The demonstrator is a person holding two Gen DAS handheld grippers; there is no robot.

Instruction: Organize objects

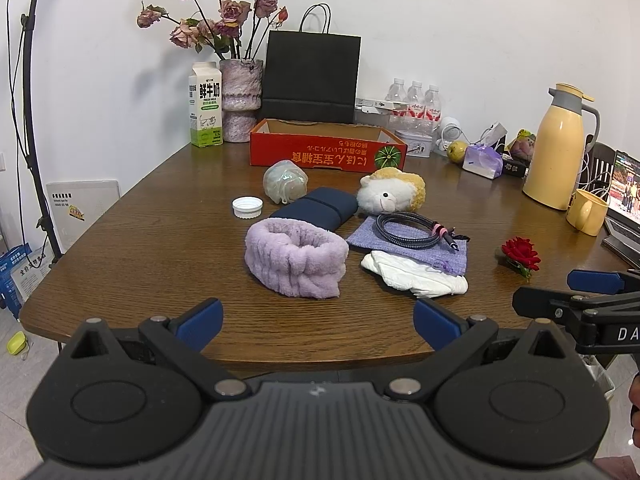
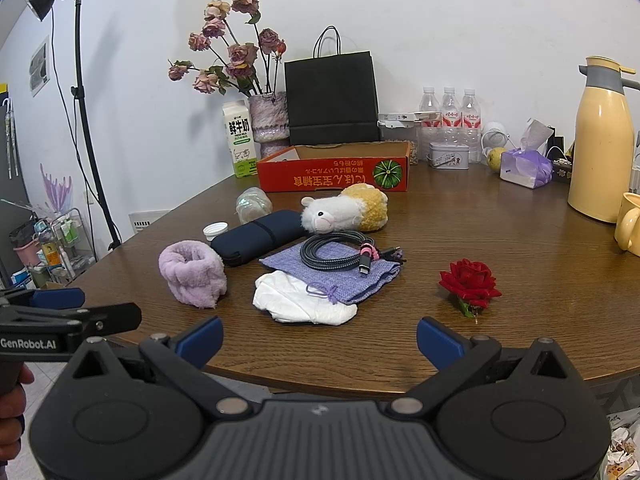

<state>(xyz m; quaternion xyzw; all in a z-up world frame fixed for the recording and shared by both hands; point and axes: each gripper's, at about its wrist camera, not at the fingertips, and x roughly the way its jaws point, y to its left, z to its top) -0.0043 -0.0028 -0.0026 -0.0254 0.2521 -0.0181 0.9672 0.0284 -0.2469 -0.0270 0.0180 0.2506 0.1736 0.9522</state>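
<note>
Loose items lie mid-table before an open red cardboard box (image 1: 328, 152) (image 2: 334, 174): a fluffy purple headband (image 1: 296, 258) (image 2: 192, 274), navy pouch (image 1: 316, 208) (image 2: 256, 236), plush sheep (image 1: 392, 192) (image 2: 346, 212), coiled cable (image 1: 412, 230) (image 2: 340, 254) on a purple drawstring bag (image 1: 400, 250) (image 2: 352, 280), white cloth (image 1: 416, 274) (image 2: 300, 300), clear jar (image 1: 285, 185) (image 2: 253, 204), white lid (image 1: 247, 206) (image 2: 215, 230) and red rose (image 1: 520, 254) (image 2: 470, 282). My left gripper (image 1: 318, 322) and right gripper (image 2: 320, 338) are open and empty at the near table edge.
Along the back wall stand a milk carton (image 1: 206, 110), vase of dried roses (image 1: 240, 100), black paper bag (image 1: 312, 76), water bottles (image 2: 450, 112), tin (image 2: 448, 156) and tissues (image 2: 524, 168). A yellow thermos (image 1: 558, 148) and yellow mug (image 1: 586, 212) stand right. A light stand (image 2: 86, 120) is left.
</note>
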